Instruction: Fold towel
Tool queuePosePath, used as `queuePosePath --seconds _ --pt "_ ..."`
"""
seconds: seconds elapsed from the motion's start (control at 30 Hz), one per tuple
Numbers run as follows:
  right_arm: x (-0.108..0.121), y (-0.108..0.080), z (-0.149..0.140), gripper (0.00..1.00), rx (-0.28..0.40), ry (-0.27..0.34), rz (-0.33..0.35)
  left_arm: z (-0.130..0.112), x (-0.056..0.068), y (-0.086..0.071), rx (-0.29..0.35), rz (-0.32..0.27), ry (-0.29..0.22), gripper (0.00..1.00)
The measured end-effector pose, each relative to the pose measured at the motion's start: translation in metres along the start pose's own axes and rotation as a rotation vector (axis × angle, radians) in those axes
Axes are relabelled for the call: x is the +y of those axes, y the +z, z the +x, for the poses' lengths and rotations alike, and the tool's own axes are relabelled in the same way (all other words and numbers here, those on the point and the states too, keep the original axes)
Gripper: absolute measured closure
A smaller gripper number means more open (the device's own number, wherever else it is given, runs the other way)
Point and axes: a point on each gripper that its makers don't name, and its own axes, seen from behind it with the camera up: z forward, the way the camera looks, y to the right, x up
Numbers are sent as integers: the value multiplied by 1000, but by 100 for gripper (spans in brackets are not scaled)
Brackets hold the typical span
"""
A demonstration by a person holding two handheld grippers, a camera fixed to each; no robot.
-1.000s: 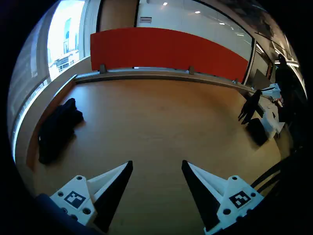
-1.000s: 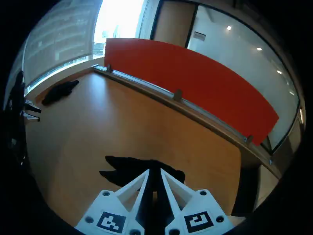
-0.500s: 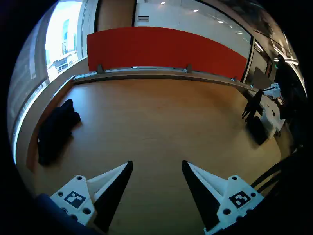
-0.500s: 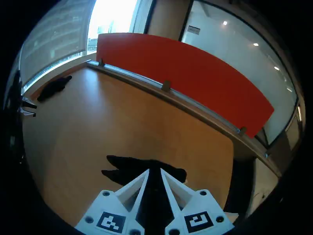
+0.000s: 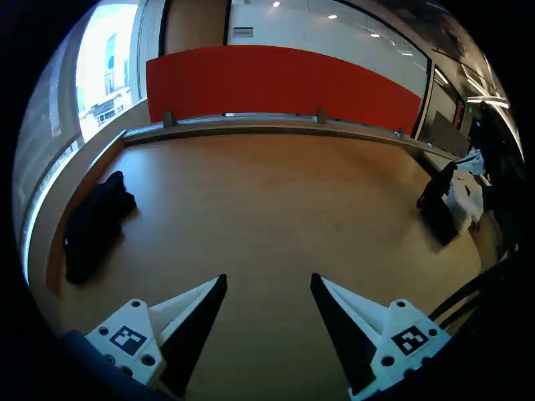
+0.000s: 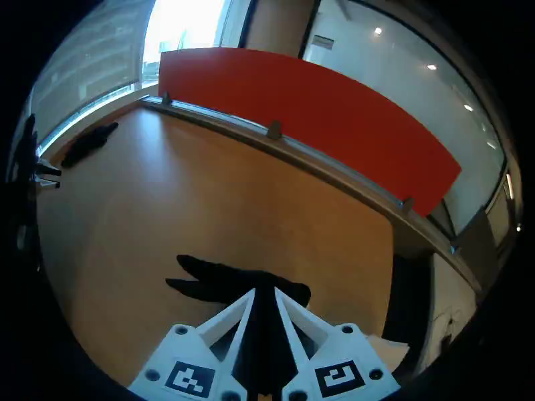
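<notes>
a: start close in. how does the left gripper [image 5: 267, 277] stand?

b: its two fingers are spread wide, with nothing between them. it hangs over bare wood of the table [image 5: 267, 200].

a: and the right gripper [image 6: 264, 291]?

b: in its own view the fingers are drawn almost together, and a dark fold of the towel [image 6: 214, 284] sits pinched in the narrow gap. both tips press on it.

a: so where is the towel?

b: at the near right part of the table. the loose cloth spreads out past the fingertips, mostly to the left in the right gripper view, in ragged points. i cannot tell whether it touches the wood. in the left gripper view it is a small dark bunch at the far right edge, drooping from the white gripper body.

a: what lies farther out?

b: a dark cloth heap [image 5: 93, 220] rests at the left side of the table, well apart from the towel and close to the raised wooden edge there.

a: and at the back?

b: a long red panel [image 5: 281, 80] stands upright along the far edge of the table. past its left end a bright window [image 5: 107, 73] shows.
</notes>
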Motion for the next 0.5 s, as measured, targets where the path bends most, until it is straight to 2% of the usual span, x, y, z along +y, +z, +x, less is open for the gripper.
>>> queuePosePath --seconds 0.5 --pt "14 -28 -101 95 -133 71 -63 -8 -9 -4 -17 8 18 7"
